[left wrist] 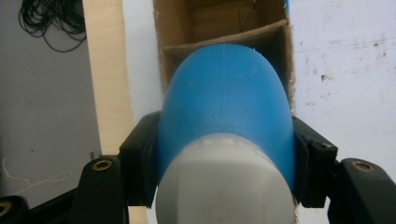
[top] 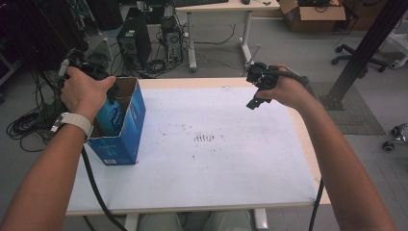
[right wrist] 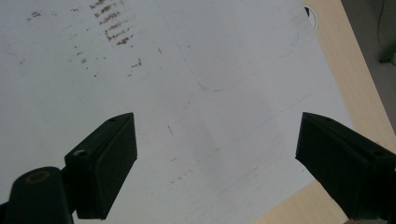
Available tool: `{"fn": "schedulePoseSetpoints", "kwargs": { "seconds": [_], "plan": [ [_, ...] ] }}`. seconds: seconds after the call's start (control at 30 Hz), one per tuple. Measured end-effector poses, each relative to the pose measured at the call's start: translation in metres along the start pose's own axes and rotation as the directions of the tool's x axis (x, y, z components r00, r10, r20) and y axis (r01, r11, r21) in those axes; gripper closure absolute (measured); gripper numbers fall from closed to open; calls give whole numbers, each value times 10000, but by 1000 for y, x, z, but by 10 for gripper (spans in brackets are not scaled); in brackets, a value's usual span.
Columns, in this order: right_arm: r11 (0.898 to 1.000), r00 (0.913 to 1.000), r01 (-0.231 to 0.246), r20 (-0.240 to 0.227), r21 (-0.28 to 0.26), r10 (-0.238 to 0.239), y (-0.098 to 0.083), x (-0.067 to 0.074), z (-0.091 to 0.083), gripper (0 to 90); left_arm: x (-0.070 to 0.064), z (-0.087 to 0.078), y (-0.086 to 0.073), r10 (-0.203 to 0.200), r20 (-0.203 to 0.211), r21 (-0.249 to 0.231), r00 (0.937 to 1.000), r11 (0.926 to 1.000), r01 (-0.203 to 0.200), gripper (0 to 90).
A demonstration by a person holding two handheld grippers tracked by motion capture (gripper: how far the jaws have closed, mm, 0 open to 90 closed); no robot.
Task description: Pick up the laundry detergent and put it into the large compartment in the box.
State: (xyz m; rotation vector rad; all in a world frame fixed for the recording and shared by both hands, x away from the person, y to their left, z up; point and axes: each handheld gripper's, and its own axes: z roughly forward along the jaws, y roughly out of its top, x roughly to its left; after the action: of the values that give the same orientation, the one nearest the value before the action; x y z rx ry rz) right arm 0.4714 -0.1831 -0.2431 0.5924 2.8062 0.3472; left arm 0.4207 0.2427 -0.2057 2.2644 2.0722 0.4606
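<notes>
A blue bottle (left wrist: 226, 107) with a white cap end sits between the black jaws of my left gripper (left wrist: 226, 154), which is shut on it. The bottle hangs over an open blue cardboard box (top: 126, 126) with brown dividers inside (left wrist: 224, 37), at the table's left edge. In the high view the bottle (top: 109, 115) is partly down inside the box, under the left hand. My right gripper (top: 253, 102) is held above the far right part of the table, open, with nothing between its jaws (right wrist: 217, 163).
The white table top (top: 211, 144) is stained with dark marks near its middle. Cables, computer towers (top: 134, 41) and another desk stand on the floor beyond. A black post (top: 365, 48) rises at the right.
</notes>
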Motion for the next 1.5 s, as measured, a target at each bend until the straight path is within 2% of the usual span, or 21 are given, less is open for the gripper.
{"fn": "schedulePoseSetpoints", "kwargs": {
  "seconds": [0.3, 0.87, 1.5],
  "plan": [
    [10000, 9999, -80, -76, 44, 80, -4, -1, 5, 124, -2, 32, -7, 44, 102, 149, 9999, 9999, -45, 379],
    [9999, 9998, -157, -136, 70, 158, -7, -3, 8, 124, -7, 68, -15, 178, 318, 555, 9993, 9983, -195, 378],
    [9998, 9996, -166, -207, 83, 168, -7, -2, 11, 124, -2, 71, -14, 127, 495, 635, 9987, 9979, -158, 374]
  ]
}}
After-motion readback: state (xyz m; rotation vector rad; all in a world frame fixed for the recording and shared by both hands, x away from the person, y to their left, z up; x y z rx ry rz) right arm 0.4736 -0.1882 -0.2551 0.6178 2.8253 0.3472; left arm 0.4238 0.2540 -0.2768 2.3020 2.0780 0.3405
